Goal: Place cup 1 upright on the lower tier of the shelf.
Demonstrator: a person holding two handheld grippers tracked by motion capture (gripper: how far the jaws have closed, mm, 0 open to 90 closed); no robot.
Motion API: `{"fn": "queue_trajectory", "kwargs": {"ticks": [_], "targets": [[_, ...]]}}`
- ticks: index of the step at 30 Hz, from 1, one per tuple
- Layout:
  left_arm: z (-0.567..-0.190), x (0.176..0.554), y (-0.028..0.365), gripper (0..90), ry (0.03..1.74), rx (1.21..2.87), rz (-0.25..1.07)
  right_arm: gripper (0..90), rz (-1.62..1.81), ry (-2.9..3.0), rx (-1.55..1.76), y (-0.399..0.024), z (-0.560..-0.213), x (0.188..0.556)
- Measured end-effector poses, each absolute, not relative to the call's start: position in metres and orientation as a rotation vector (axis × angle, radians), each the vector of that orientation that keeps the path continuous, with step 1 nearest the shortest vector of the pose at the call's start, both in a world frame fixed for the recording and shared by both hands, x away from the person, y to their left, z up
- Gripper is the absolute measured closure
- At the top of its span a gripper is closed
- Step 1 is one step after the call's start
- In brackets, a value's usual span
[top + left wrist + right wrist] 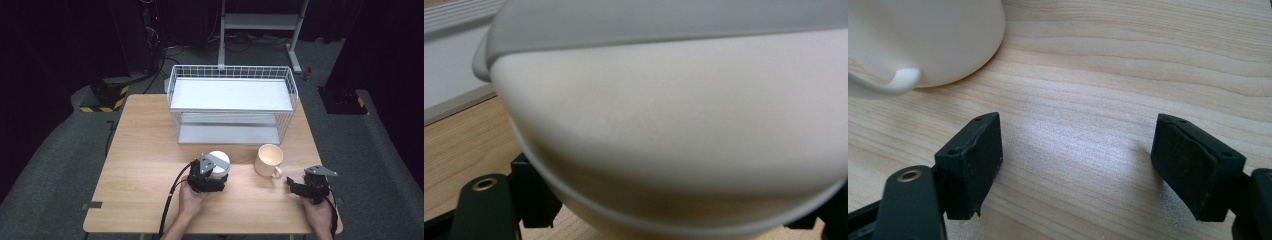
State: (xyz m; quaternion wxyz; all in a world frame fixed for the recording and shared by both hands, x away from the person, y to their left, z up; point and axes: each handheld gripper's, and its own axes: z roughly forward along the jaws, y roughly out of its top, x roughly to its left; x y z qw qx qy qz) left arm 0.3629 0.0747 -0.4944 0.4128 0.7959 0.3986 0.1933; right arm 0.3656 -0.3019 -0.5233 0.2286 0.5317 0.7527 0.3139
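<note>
White and round, a lidded container (218, 164) sits on the wooden table (145, 155) right at the front of the left gripper (212, 176), the grey lid on top and the pale body below. In the left gripper view this container (664, 135) crowds the frame, blurred by closeness, with a black jaw showing low on each side of it; the jaws stand part-way apart around its body, but whether the pads actually press on it I cannot tell. The hand behind that gripper comes in from the table's near edge, a black cable trailing back along the forearm. The right gripper (300, 186) lies low over the table near the near right corner, its jaws well apart with only bare wood between them. In the right gripper view its pads (975, 160) are clear of everything, and a cream mug (923, 35) stands ahead of the jaws and off to their left, its handle (883, 82) curving toward them. From above, the mug (268, 160) sits between the two grippers, just beside the container and apart from it. Beyond both grippers, farther across the table, stands a white wire rack (232, 102) with two shelves.
</note>
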Motion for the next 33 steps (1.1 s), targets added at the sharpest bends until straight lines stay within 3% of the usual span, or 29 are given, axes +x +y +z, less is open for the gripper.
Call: {"fn": "queue_trajectory", "kwargs": {"ticks": [33], "targets": [[-0.473,0.376,0.08,19.3,1.01,1.993,0.488,20.9,0.864,2.072,1.464,-0.302,-0.523,0.366]]}}
